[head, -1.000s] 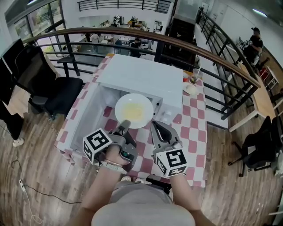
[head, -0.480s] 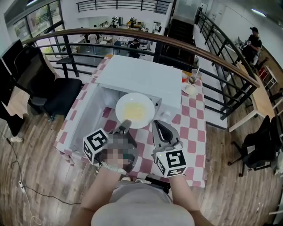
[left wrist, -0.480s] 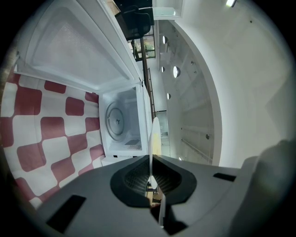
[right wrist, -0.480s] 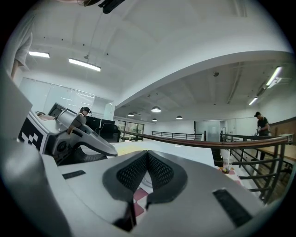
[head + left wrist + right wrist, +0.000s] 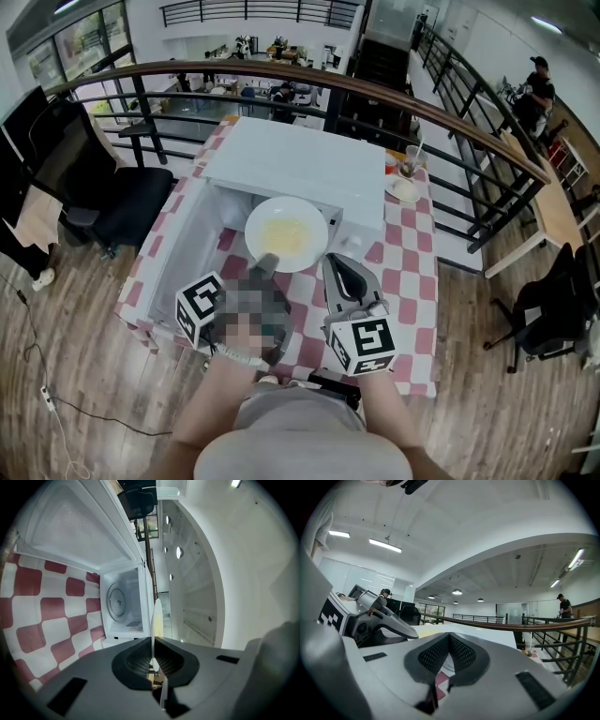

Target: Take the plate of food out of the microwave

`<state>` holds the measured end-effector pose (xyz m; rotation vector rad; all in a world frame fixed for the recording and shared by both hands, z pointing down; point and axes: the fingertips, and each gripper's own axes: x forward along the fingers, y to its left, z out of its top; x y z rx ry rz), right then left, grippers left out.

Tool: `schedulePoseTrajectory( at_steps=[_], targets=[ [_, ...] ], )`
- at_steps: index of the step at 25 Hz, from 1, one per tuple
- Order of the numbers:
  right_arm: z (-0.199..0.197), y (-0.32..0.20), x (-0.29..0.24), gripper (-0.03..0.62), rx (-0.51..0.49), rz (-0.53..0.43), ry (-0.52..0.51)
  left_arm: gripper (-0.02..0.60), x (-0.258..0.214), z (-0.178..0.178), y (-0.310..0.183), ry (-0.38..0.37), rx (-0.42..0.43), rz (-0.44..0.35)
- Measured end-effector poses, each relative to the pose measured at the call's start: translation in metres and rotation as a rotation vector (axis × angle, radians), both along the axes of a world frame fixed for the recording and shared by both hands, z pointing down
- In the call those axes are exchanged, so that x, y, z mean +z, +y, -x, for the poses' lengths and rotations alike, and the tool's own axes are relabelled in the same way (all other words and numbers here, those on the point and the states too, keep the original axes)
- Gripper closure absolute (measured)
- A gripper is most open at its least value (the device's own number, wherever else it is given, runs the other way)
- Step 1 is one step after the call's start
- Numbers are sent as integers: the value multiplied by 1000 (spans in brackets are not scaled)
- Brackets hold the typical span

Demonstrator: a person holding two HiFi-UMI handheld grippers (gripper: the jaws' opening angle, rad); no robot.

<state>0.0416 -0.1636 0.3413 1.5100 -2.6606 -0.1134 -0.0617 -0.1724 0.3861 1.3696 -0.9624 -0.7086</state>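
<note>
At the left, the white microwave's (image 5: 300,159) door (image 5: 183,253) hangs open over the red-and-white checked tabletop (image 5: 412,253), and the left gripper view looks past it into the bare cavity with its glass turntable (image 5: 117,601). The left gripper (image 5: 265,265) reaches out from the near side. Its fingers (image 5: 136,660) are pressed together on the near rim of the plate (image 5: 286,234), which shows edge-on as a thin white line between them. The plate carries pale yellow food (image 5: 284,234) and is out of the cavity, held above the tabletop just in front of the microwave's opening. Just right of the plate's near edge is the right gripper (image 5: 337,267), not touching the plate. Its fingers (image 5: 464,653) meet at the tips with nothing between them, and only checked cloth shows through the slit below. Far right on the tabletop, beside the microwave, stand a cup (image 5: 413,159) and a small saucer (image 5: 406,190).
</note>
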Motion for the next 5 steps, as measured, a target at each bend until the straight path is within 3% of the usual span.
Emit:
schedulePoseTrajectory(
  at_steps=[5],
  targets=[
    [2, 3, 0, 568, 2, 0, -2, 572, -2, 1, 2, 8, 3, 2]
  ],
)
